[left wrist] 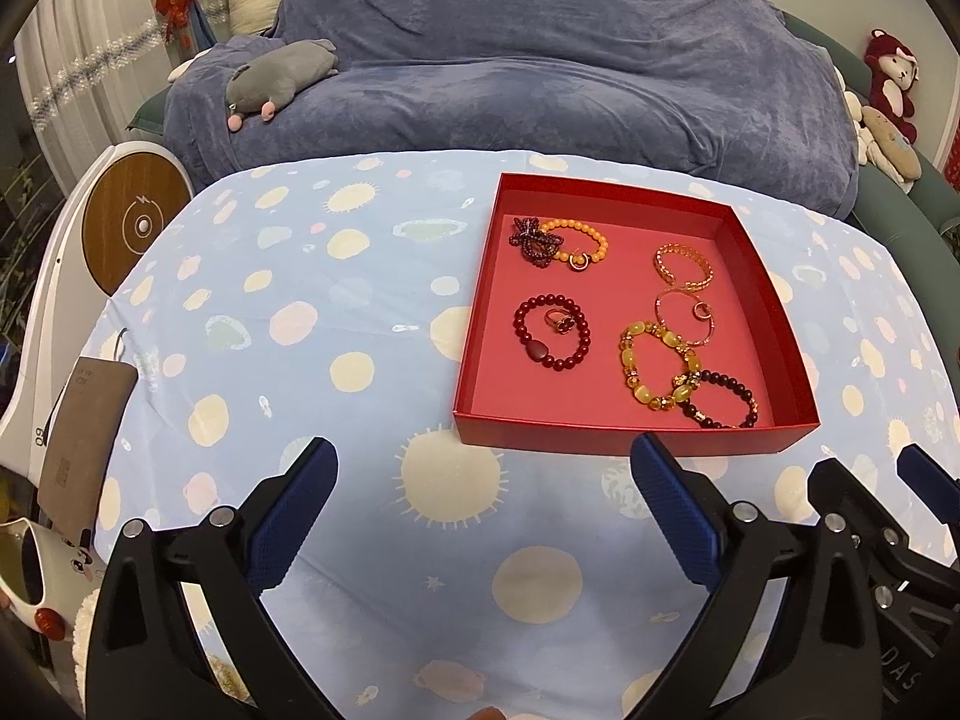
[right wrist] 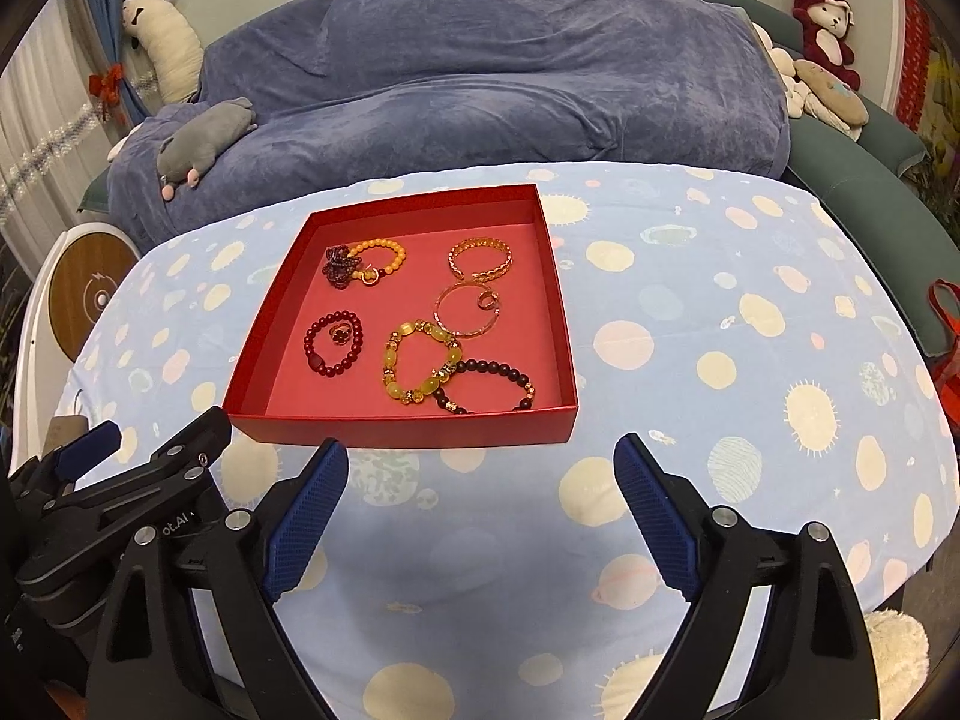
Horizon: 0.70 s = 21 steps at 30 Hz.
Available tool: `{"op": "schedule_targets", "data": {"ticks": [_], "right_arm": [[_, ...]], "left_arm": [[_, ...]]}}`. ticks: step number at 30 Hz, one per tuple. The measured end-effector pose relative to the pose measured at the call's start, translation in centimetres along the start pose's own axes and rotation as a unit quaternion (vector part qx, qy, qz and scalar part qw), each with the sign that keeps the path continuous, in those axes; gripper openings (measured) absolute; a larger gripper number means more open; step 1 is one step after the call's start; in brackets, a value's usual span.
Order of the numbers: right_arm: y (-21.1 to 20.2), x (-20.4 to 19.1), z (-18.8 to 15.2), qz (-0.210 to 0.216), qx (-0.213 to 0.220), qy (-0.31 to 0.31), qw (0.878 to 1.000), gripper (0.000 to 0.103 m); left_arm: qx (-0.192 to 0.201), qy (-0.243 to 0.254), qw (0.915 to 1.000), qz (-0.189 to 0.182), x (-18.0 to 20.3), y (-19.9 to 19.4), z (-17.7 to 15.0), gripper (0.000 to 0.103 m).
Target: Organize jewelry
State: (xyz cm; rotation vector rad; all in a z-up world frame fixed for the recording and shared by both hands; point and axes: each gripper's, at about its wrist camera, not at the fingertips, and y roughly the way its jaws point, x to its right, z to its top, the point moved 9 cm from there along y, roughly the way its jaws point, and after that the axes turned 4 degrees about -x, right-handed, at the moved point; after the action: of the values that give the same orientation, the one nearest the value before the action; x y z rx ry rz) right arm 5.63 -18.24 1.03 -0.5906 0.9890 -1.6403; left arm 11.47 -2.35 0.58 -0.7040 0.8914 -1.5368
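Behind the table (left wrist: 288, 252) stands a sofa under a blue throw, with soft toys on it; the table itself wears a pale blue cloth printed with suns and planets. On that cloth sits the red tray (left wrist: 630, 435), and all the jewelry in view lies inside it.

Risks, as you should judge them from this layout:

- Tangling. The yellow bracelet (left wrist: 660, 369) overlaps the dark bracelet (left wrist: 729, 399), and the purple bracelet (left wrist: 534, 240) lies against the orange bracelet (left wrist: 579, 243). Lift one and its neighbour may well come with it, then drop.
- Small pieces. A ring (left wrist: 555, 319) sits inside the red bracelet (left wrist: 552, 330), and another inside the thin bangle (left wrist: 684, 318). Broad pads may fail to pinch them — or flick them out of the tray.
- Tray shift. The tray looks light; press a pad on its near wall and it may slide on the cloth.
- Crowding. Both grippers hang close together at the near edge, so reaching in at once risks a knock between them.

Fingers: the left gripper (left wrist: 483, 501) stands wide apart — nothing between its pads, nothing touched. The right gripper (right wrist: 480, 498) is likewise spread wide and empty, short of the tray's near wall.
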Motion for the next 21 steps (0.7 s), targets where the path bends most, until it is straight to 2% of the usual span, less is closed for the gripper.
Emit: {"op": "schedule_targets", "data": {"ticks": [1,2,21], "right_arm": [[0.01,0.05,-0.05,-0.002,0.0,0.001,1.0,0.094],[-0.02,0.12,-0.09,-0.003,0.002,0.003,1.0,0.097],[0.15,0.14,-0.54,-0.021,0.0,-0.007,1.0,0.096]], "left_arm": [[-0.001,-0.001,1.0,0.003,-0.11,0.08,-0.06,0.094],[-0.002,-0.003,1.0,0.006,-0.29,0.16,-0.14,0.094],[-0.006,0.01,0.9999,0.009,-0.2,0.49,-0.31,0.095]]}}
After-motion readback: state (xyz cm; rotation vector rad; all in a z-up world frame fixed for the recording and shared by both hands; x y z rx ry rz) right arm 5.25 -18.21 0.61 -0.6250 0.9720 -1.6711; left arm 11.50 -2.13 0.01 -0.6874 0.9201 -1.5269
